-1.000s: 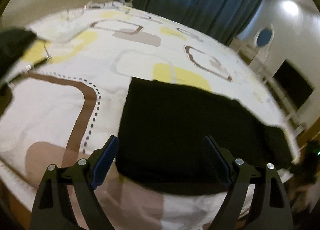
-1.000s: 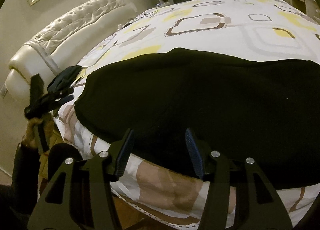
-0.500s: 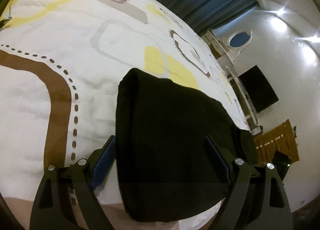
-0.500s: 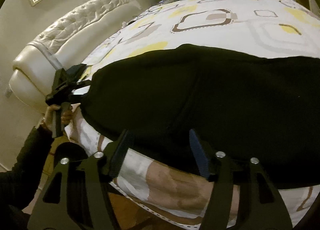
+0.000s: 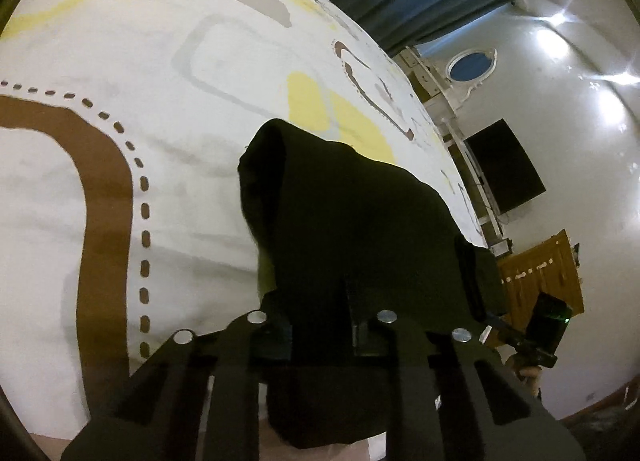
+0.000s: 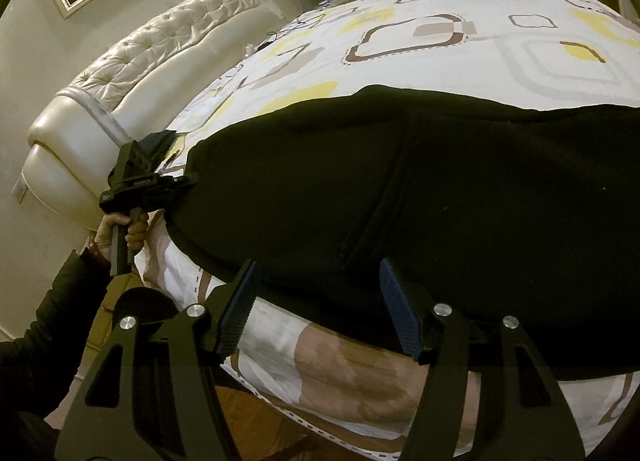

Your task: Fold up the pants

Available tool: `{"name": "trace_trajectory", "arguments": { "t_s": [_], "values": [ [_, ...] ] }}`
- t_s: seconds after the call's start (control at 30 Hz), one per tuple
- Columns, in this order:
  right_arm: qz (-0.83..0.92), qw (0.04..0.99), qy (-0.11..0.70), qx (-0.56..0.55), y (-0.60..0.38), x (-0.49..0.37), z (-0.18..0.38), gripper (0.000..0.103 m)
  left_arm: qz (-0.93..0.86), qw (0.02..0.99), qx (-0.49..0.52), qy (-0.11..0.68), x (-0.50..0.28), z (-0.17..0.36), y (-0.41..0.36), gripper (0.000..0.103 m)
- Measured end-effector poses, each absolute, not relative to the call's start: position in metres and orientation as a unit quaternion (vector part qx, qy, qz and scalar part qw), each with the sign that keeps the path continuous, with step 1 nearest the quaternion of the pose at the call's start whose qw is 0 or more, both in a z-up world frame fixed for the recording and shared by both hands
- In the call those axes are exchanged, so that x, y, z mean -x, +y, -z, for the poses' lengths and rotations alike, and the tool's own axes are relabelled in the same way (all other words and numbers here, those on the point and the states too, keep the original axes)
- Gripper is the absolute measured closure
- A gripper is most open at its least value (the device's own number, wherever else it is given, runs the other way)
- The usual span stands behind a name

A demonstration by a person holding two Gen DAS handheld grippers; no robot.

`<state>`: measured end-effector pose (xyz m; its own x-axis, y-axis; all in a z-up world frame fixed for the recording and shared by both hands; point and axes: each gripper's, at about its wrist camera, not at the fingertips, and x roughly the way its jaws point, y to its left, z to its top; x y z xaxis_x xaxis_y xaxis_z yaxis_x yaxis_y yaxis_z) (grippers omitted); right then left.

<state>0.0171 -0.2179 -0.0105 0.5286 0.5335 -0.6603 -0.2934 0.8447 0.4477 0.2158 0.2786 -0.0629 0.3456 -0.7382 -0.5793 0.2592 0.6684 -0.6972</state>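
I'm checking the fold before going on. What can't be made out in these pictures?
- Left wrist view: the left gripper pads, buried in the black pants.
- Right wrist view: the pants' right end, cut off by the picture edge.
- Right wrist view: the pants' near hem behind the open right gripper.

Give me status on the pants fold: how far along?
Done: black pants lie flat along the near edge of the bed. In hand: left tool has just closed on one end; right tool is open over the edge. Left: no fold made yet.
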Motion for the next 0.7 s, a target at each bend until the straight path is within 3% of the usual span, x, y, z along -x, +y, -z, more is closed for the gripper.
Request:
{"name": "trace_trajectory", "arguments": {
  "t_s": [0.43, 0.7],
  "values": [
    [-0.243, 0.862, 0.418, -0.152, -0.224, -0.014, 0.013, 0.041, 0.319, 0.82, 0.211, 0.426, -0.201, -0.01, 0.233, 0.088],
    [-0.232, 0.868, 0.407, -0.165, -0.24, -0.01, 0.008, 0.041, 0.355, 0.836, 0.144, 0.393, -0.189, -0.073, 0.147, 0.088]
  ]
}}
